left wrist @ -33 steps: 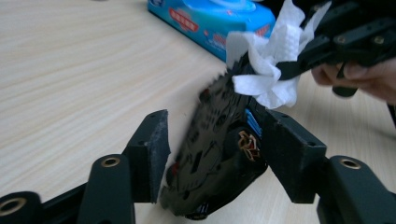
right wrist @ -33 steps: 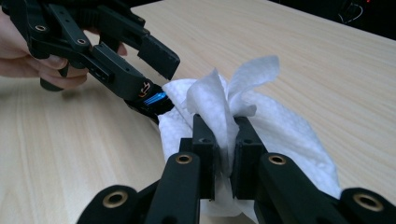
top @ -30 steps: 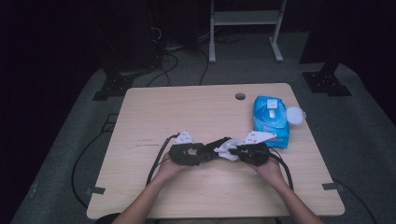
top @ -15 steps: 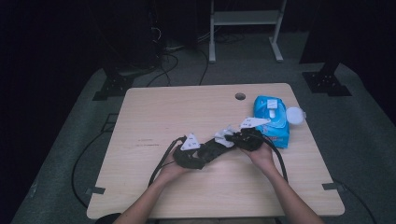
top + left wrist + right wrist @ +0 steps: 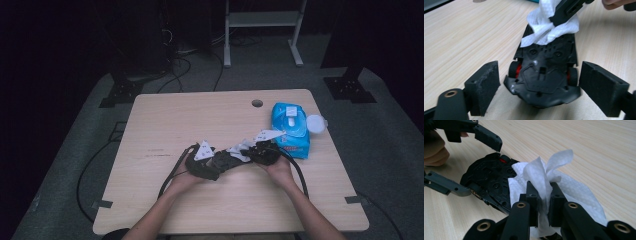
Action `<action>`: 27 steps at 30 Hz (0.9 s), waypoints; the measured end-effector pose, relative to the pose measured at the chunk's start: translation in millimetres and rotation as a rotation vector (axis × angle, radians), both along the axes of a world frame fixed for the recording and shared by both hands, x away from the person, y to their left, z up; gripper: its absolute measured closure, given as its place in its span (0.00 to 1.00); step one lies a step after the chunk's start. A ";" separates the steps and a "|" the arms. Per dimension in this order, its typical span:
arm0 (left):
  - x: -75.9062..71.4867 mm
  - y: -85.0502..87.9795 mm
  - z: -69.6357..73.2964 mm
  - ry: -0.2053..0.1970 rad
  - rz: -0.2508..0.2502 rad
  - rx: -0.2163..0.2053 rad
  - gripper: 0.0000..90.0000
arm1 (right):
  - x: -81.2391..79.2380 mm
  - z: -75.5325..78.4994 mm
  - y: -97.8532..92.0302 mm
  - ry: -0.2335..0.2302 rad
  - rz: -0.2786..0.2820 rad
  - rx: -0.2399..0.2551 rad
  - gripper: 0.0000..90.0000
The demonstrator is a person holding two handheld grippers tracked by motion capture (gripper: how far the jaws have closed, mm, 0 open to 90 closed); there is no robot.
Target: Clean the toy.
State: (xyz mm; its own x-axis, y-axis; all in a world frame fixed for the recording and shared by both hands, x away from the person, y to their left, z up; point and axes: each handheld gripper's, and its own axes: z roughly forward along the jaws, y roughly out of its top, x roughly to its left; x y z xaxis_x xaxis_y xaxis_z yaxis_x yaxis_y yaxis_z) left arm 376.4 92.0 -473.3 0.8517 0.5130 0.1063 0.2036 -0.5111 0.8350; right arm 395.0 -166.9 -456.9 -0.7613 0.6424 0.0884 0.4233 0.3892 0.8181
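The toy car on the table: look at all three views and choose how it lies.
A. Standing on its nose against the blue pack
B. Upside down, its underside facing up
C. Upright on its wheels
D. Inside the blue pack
B: the left gripper view shows the toy car with its flat black underside and screw holes facing up, between the open left gripper, while the right gripper presses a white wipe onto it.

Honestly can't read a thing here. The blue wipes pack (image 5: 290, 127) has some print on its wrapper, but it's way too small and blurry to make out.
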 end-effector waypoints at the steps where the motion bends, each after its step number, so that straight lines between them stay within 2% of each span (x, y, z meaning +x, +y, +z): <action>1: 1.0 -0.3 -1.3 0.001 0.001 0.003 0.16 | 0.2 -0.4 -0.3 -0.002 0.001 0.003 0.90; 6: 3.9 -3.8 -4.6 0.013 -0.012 -0.002 0.14 | 0.5 -0.4 0.3 -0.005 0.004 0.001 0.90; 9: 5.1 -3.2 -5.9 0.039 -0.016 -0.006 0.14 | 0.1 -0.4 0.2 0.001 0.004 0.006 0.90; 15: 0.3 -7.7 -6.5 0.041 -0.053 0.031 0.13 | -4.8 0.2 0.7 0.009 0.020 0.010 0.90; 16: -0.4 -8.4 -6.4 0.033 -0.063 0.055 0.14 | -5.9 -0.3 0.6 0.004 0.022 0.013 0.90; 19: -2.9 -10.1 -7.3 0.019 -0.077 0.093 0.17 | -9.0 -1.2 -0.7 0.012 0.026 0.024 0.90; 21: -2.9 -8.5 -7.6 0.024 -0.082 0.087 0.23 | -10.2 -2.4 -2.4 0.011 0.028 0.031 0.90; 23: -3.3 -7.1 -6.9 0.025 -0.094 0.093 0.24 | -11.7 -3.1 -3.8 0.019 0.027 0.047 0.90; 25: -3.8 -6.1 -6.1 0.032 -0.096 0.089 0.25 | -13.6 -2.3 -3.6 0.022 0.028 0.050 0.90; 27: -4.6 -6.1 -6.1 0.023 -0.101 0.099 0.26 | -18.3 -1.3 -0.6 0.018 0.034 0.040 0.90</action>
